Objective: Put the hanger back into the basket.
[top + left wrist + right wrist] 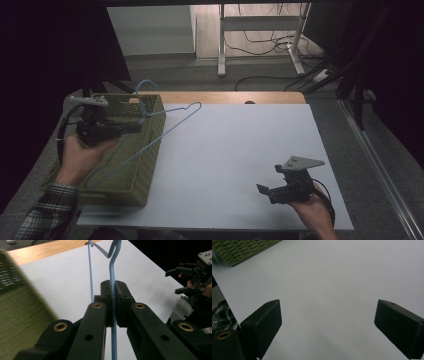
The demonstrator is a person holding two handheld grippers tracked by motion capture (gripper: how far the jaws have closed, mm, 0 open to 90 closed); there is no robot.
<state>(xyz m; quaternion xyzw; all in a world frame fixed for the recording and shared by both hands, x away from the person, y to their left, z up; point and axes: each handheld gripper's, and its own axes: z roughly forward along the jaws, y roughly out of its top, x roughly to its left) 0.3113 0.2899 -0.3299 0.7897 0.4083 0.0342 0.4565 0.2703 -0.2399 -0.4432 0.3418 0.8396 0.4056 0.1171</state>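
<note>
- Blue wire hanger (112, 277) is pinched tight between the black jaws of the left gripper (134, 127), clamped on the wire near its hook.
- From that grip, the hanger's long side slants down toward 7 o'clock, over and into the woven green basket (149, 165); its other corner pokes out toward 2 o'clock above the white board (235, 150).
- Basket sits at the board's 9 o'clock edge, and what else lies inside it is too dim to tell.
- Over at 5 o'clock, the right gripper (269, 189) hangs over bare board, jaws spread wide, nothing between them.
</note>
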